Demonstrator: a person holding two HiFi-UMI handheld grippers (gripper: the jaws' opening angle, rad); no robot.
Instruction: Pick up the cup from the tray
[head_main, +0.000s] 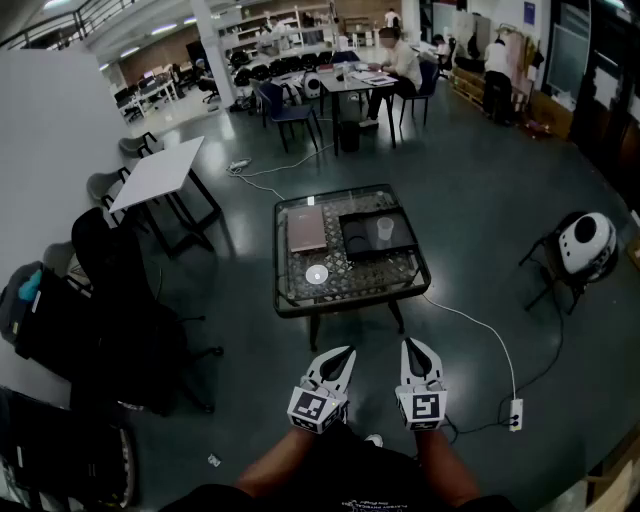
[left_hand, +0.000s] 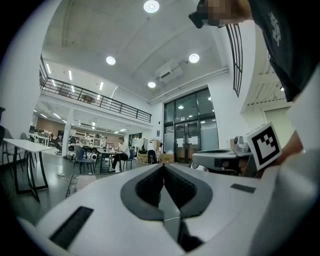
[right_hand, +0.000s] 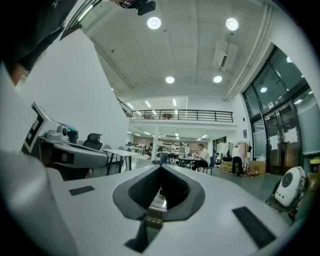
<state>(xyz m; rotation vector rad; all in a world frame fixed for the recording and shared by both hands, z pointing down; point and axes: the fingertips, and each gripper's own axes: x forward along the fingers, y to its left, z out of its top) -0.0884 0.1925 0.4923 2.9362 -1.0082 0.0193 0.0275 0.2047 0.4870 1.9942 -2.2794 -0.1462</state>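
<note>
The left gripper (head_main: 344, 352) is pressed together and empty, well short of the table (head_main: 300, 303). The pale cup (head_main: 385, 229) stands upright in the black tray (head_main: 349, 236). It looks light and thin-walled, probably crushable, so pinch gently across its rim. The right gripper (head_main: 413, 346) is likewise closed and empty

My left gripper (head_main: 338, 360) and right gripper (head_main: 414, 352) are white with black-edged jaws. Each carries a black-and-white square marker (head_main: 312, 408). Seen up close, my pads (left_hand: 148, 187) are dark grey and ribbed. At twelve o'clock the table (head_main: 300, 308) has a dark frame and a speckled grey pattern under its glass. On it the tray (head_main: 352, 245) is black and the cup (head_main: 385, 229) is pale and translucent. The board (head_main: 307, 228) at the tray's nine o'clock is dull pinkish brown, and the disc (head_main: 317, 274) is white. The floor (head_main: 480, 200) is dark glossy grey. At three o'clock the cable (head_main: 480, 325) is white.
</note>
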